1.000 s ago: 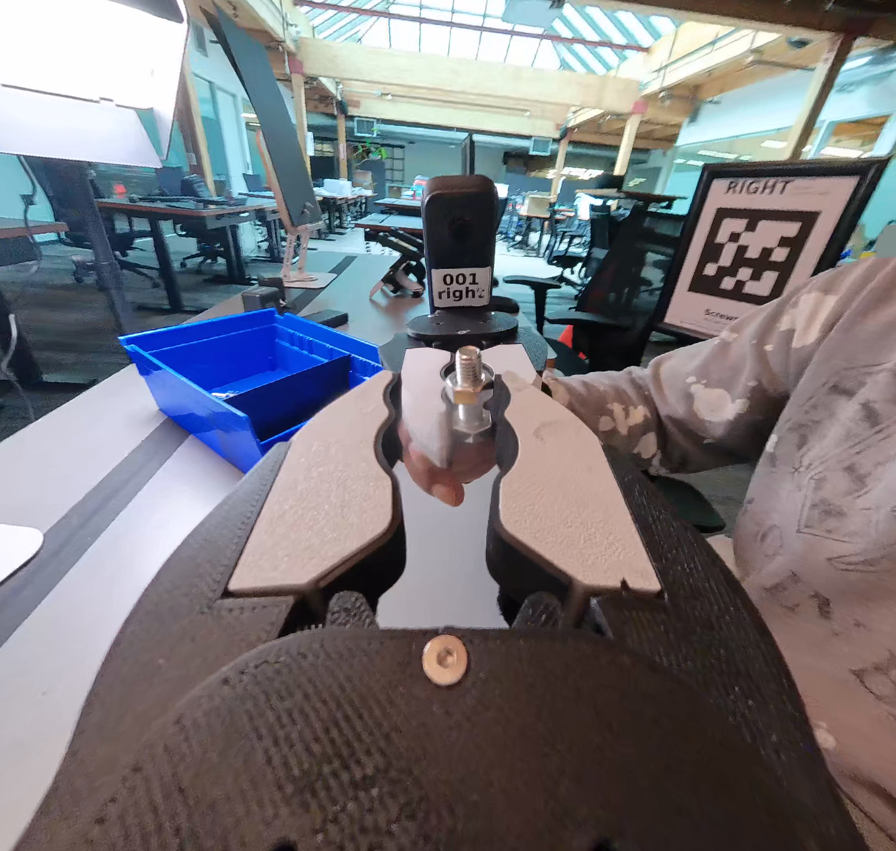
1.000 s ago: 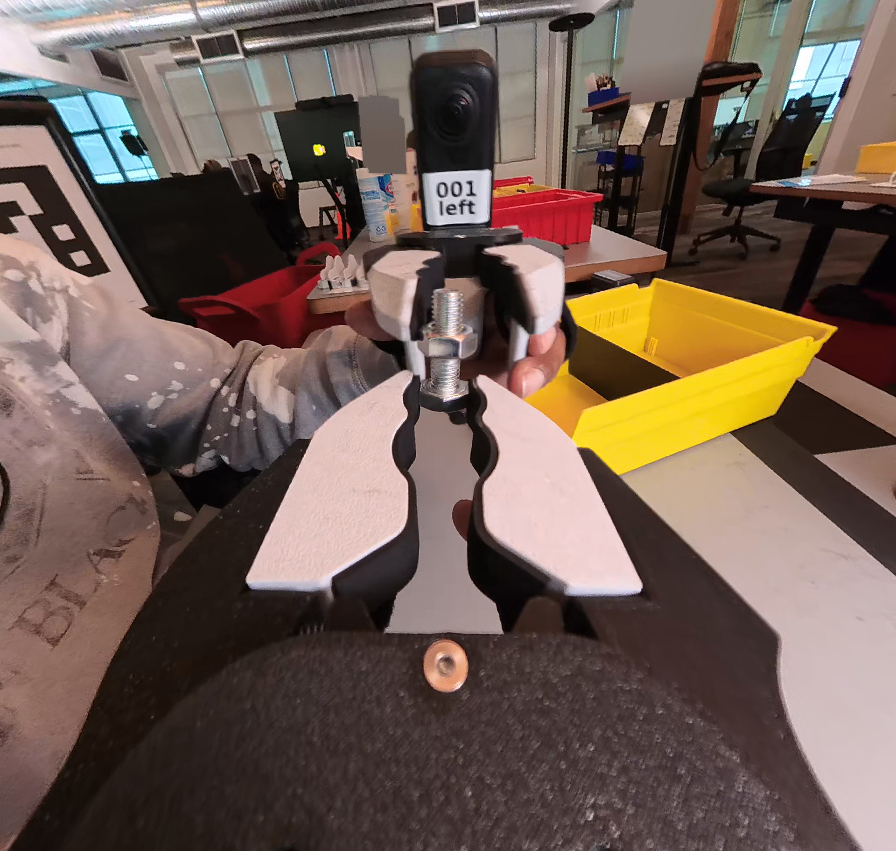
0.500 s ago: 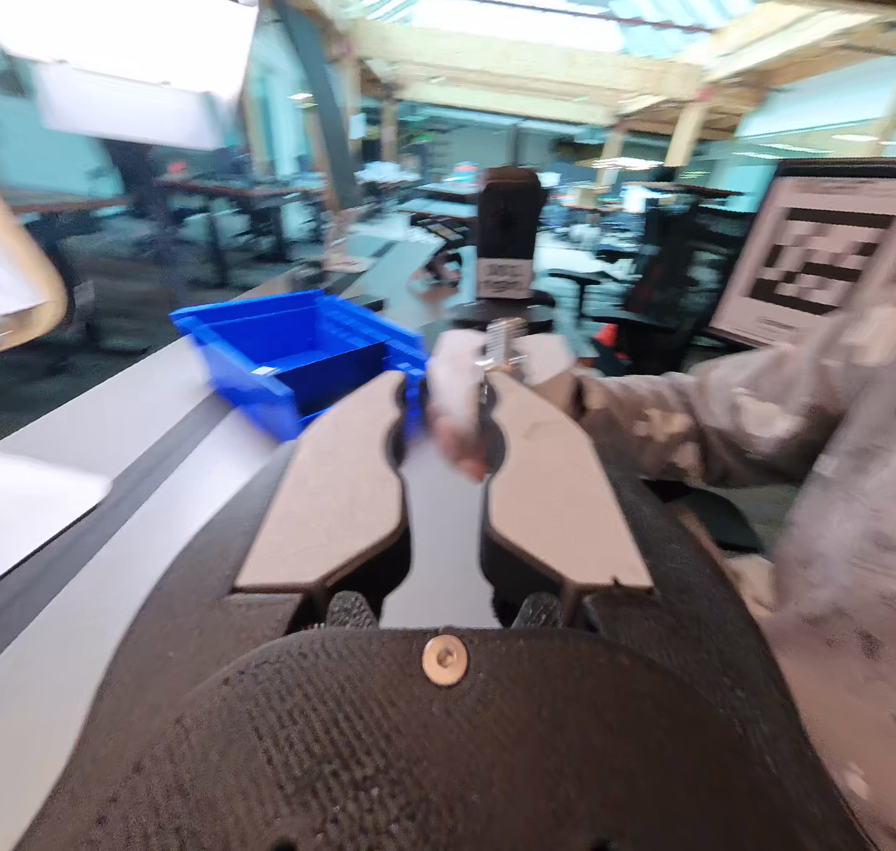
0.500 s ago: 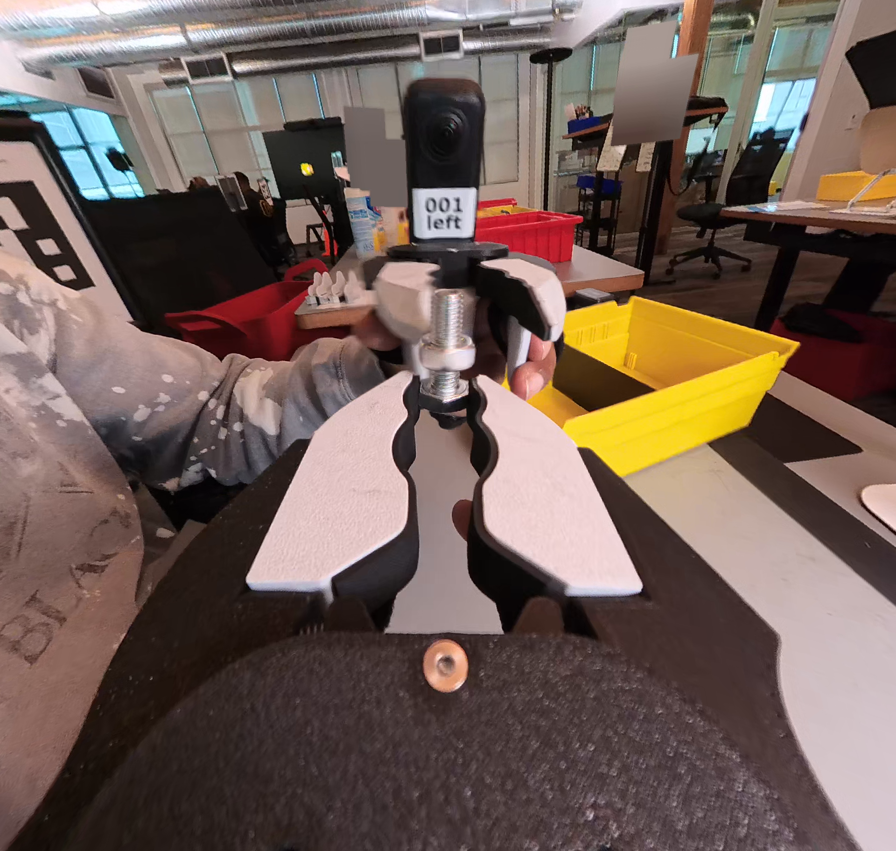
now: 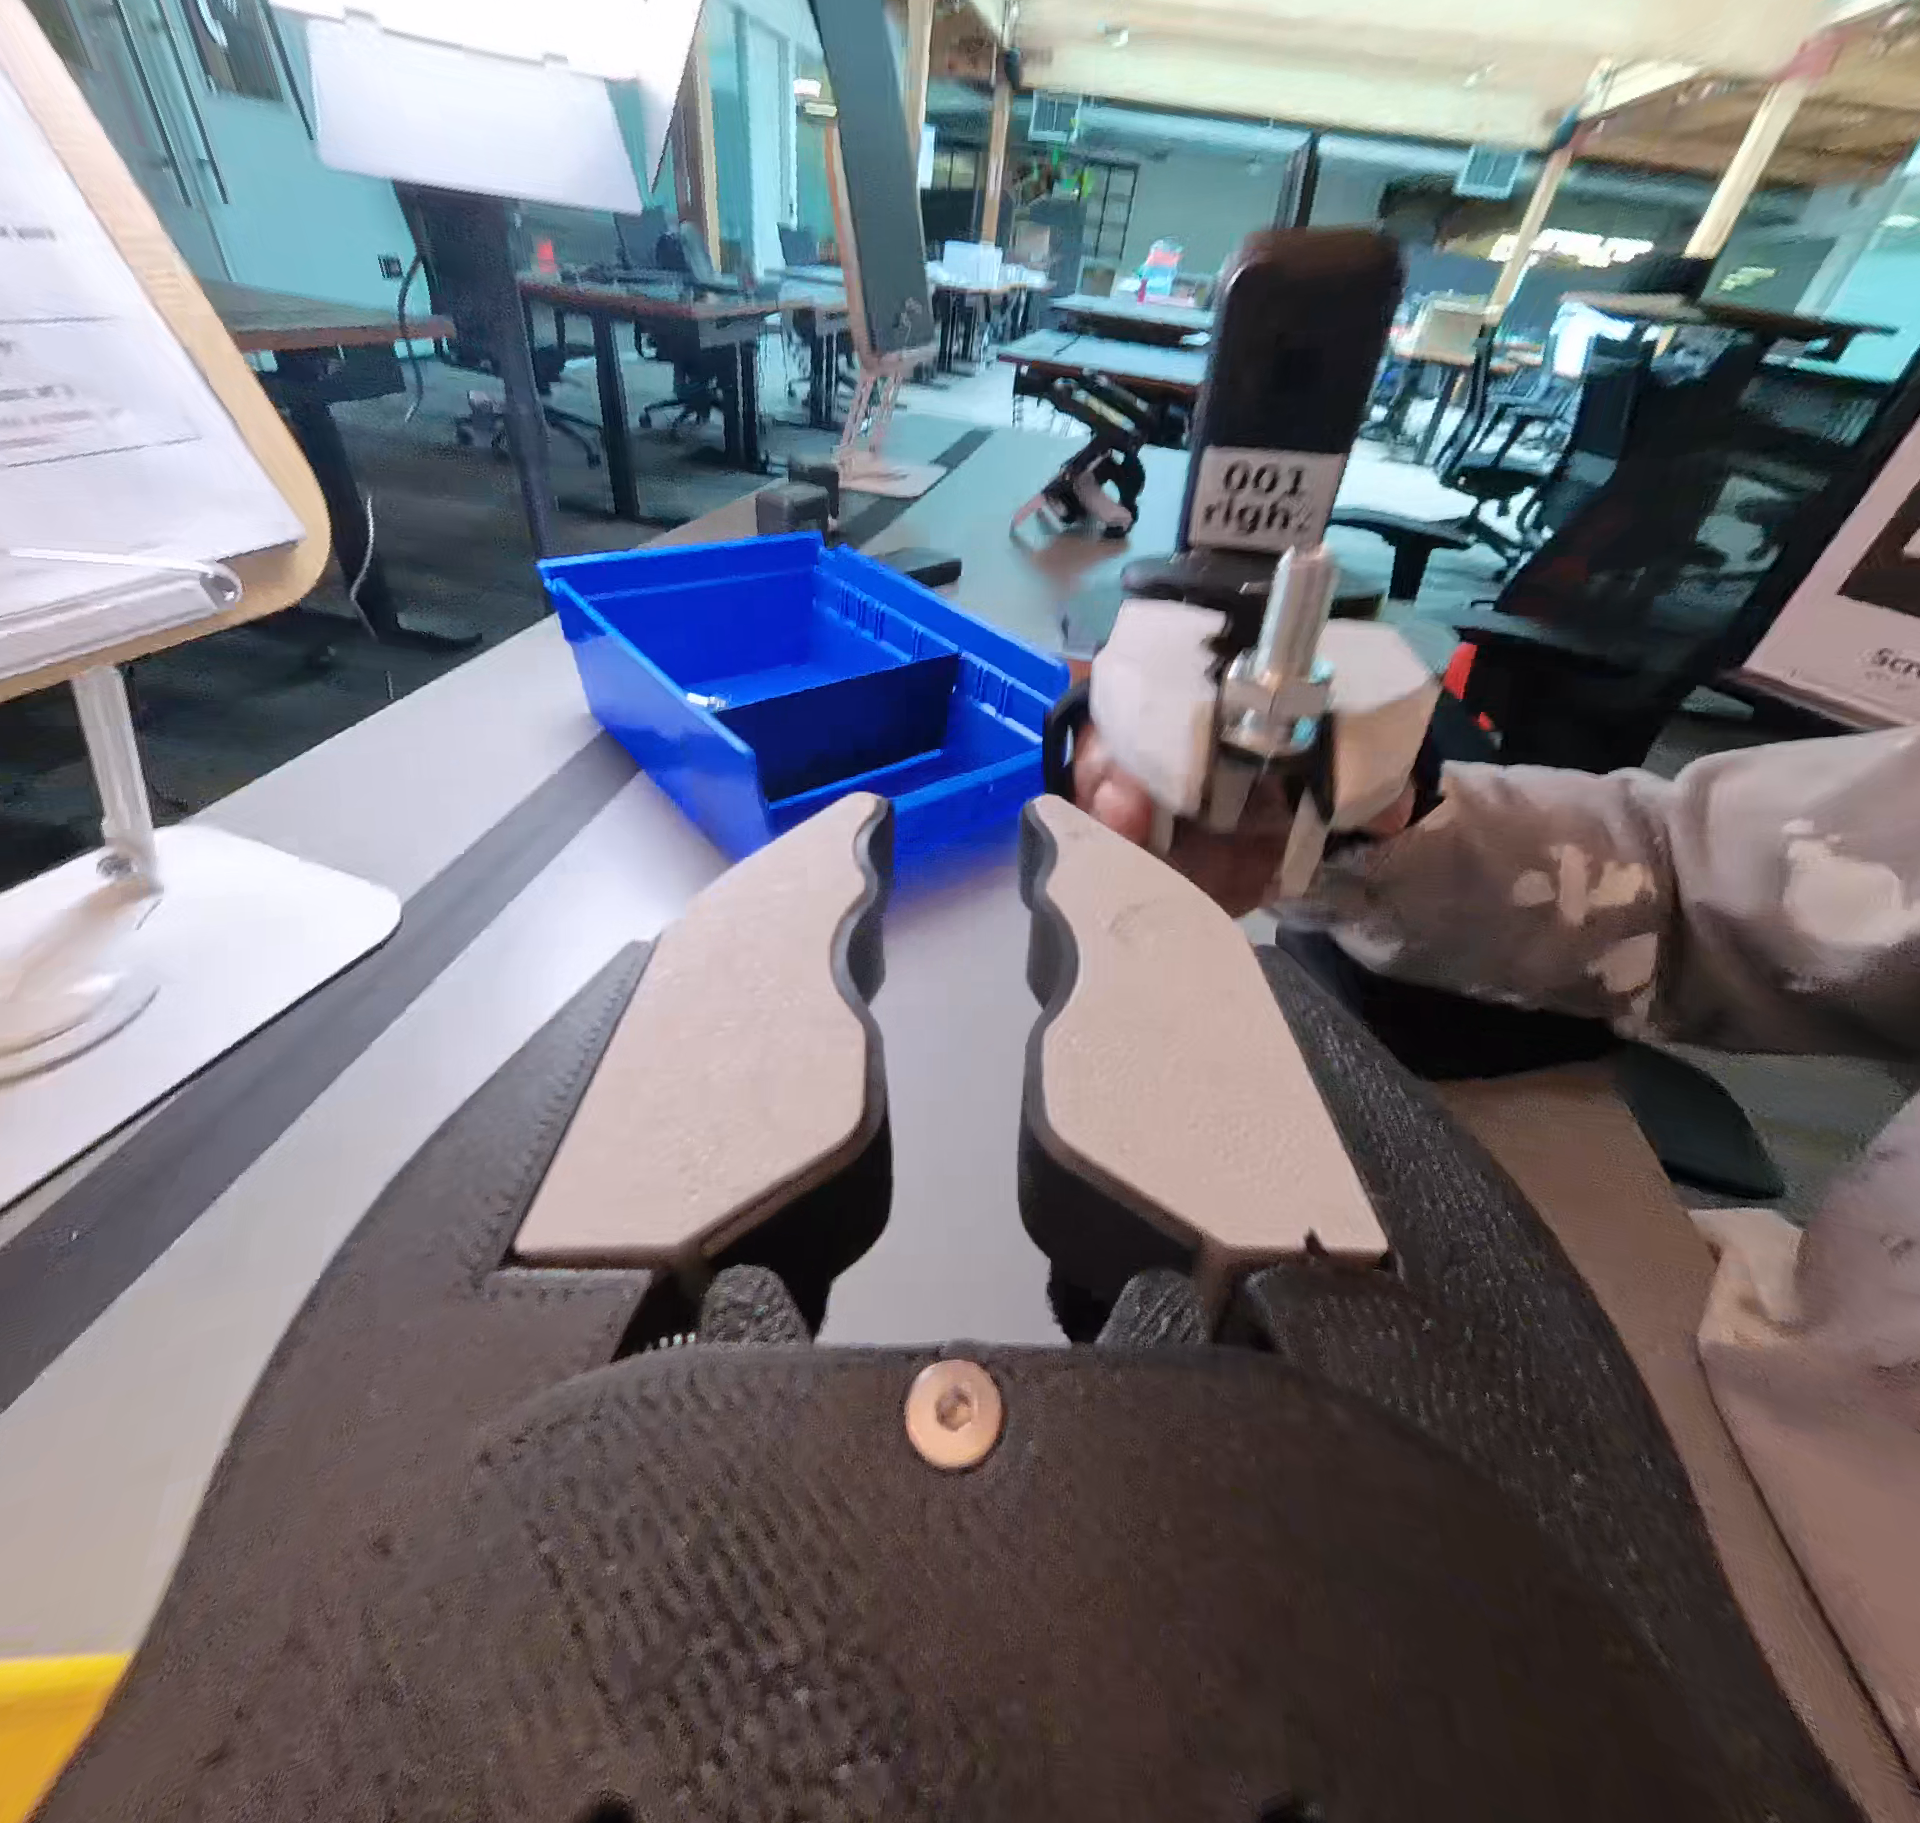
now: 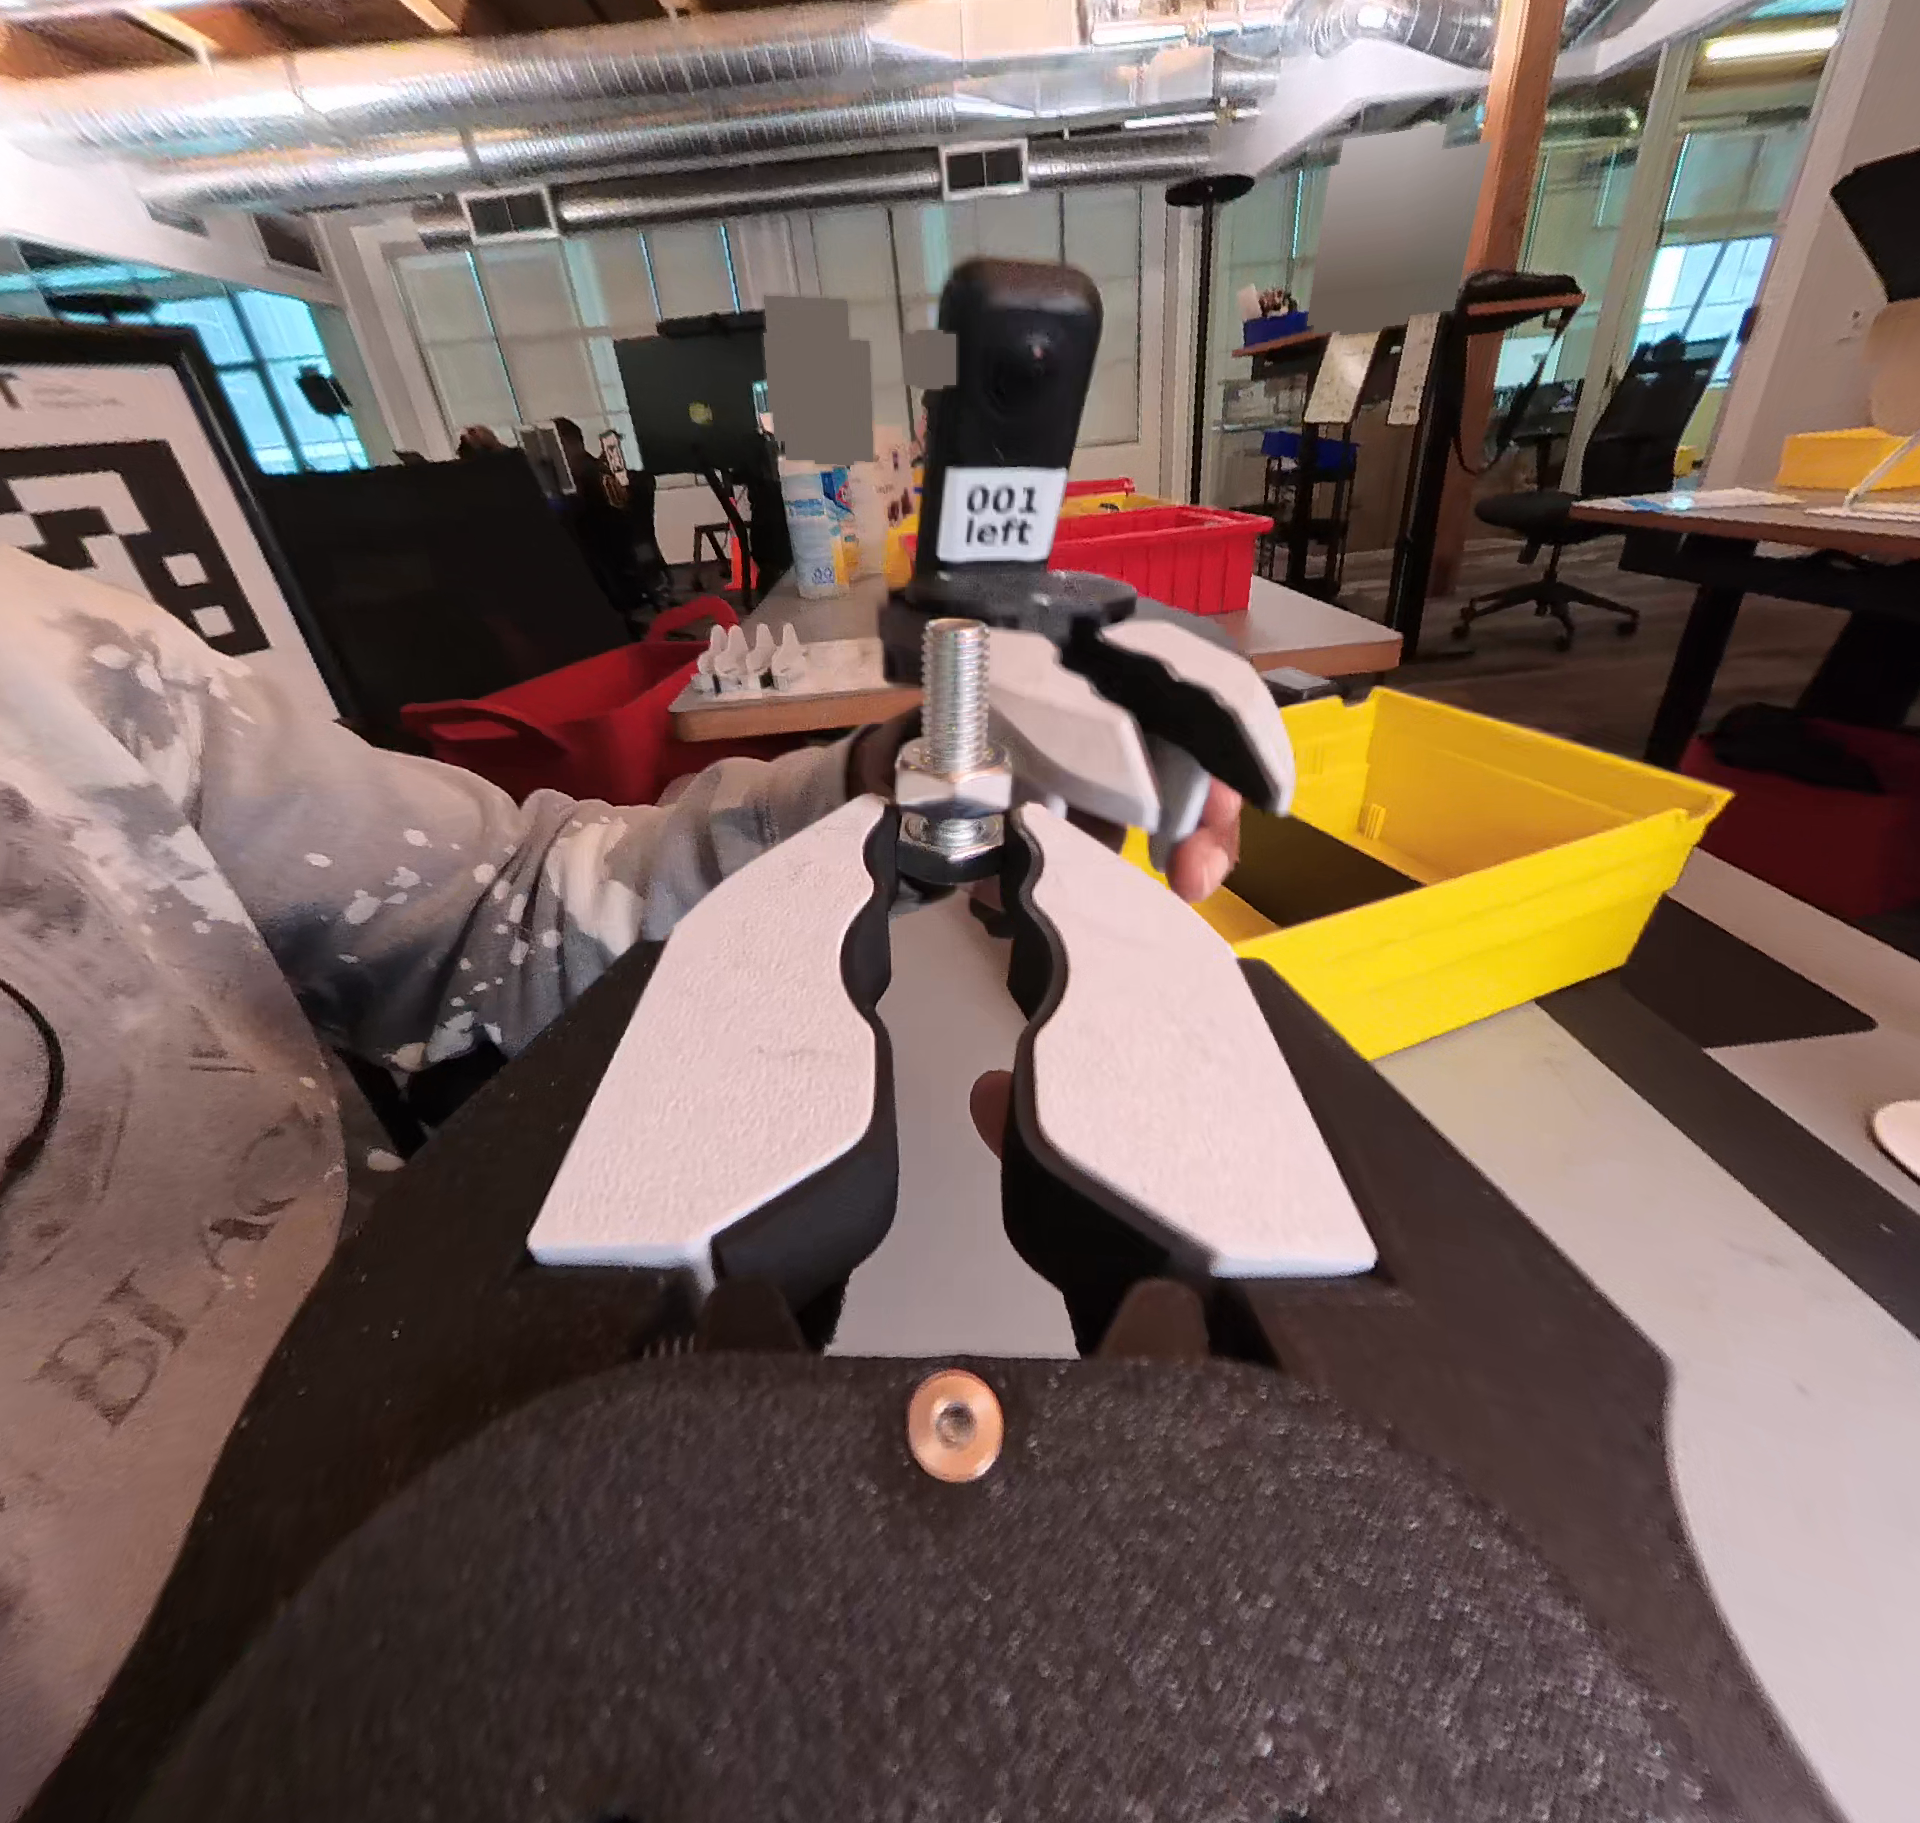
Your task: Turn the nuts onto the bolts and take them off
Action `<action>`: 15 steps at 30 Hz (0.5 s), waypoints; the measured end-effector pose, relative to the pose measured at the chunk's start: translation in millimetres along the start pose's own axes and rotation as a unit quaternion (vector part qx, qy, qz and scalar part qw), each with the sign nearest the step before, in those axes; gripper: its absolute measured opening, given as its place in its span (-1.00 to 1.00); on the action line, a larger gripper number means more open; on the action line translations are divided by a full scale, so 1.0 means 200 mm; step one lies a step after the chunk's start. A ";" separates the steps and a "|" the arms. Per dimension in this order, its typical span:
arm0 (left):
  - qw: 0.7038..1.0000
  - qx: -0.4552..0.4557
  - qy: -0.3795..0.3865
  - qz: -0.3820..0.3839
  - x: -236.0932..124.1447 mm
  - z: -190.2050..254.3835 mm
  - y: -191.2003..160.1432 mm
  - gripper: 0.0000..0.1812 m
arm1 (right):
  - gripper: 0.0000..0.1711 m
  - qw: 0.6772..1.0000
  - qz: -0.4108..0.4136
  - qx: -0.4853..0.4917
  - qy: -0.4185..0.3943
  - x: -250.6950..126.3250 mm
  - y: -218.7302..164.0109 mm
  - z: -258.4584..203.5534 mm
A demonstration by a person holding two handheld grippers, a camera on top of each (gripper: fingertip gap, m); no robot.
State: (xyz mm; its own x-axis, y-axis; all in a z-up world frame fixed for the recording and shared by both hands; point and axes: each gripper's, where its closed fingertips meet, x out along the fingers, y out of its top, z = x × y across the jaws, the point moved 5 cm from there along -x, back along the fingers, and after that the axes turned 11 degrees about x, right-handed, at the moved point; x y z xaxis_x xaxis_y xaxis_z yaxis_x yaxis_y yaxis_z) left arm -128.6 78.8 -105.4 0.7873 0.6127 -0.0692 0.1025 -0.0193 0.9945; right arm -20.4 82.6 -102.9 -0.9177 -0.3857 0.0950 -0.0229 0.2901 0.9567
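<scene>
Since 1 s ago, left claw (image 5: 956, 838) has let go of the nut (image 6: 953, 788) & pulled off to the side; its fingers are now spread w/ nothing between them, lower centre of left view. Right claw (image 6: 951, 843) pinches the bolt (image 6: 956, 703) at its head, bolt upright at frame centre, nut threaded low on the shank just above the fingertips. Blue bin (image 5: 800, 672) sits on the counter (image 5: 312, 1129) mid-frame, yellow bin (image 6: 1455, 859) at right in right view.

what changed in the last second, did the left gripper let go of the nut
Yes. The left gripper came off the nut and swung away to the right gripper's right; its jaws now stand apart, empty. The right gripper stayed shut on the bolt, upright, nut still threaded on.
</scene>
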 end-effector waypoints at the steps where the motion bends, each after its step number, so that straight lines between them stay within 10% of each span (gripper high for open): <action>1: 1.000 -0.008 -0.006 0.000 -0.01 -0.01 -0.01 -0.70 | -0.78 1.000 0.003 -0.006 -0.003 0.00 0.01 -0.01; 8: 0.995 -0.007 -0.084 0.049 0.03 0.14 0.09 -0.57 | -0.78 0.999 -0.018 -0.005 -0.040 0.01 -0.03 0.05; 15: 1.000 0.000 0.004 -0.001 -0.03 -0.01 0.01 -0.68 | -0.78 1.000 -0.004 -0.012 -0.027 -0.01 0.01 0.02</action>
State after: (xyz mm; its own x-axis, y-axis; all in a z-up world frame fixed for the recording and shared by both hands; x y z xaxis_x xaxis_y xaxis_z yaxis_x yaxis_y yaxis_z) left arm -134.4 77.1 -102.4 0.7816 0.6197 -0.0715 0.1044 -0.0169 0.9944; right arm -20.5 87.5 -102.9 -0.9378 -0.3392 0.0733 -0.0206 0.2652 0.9640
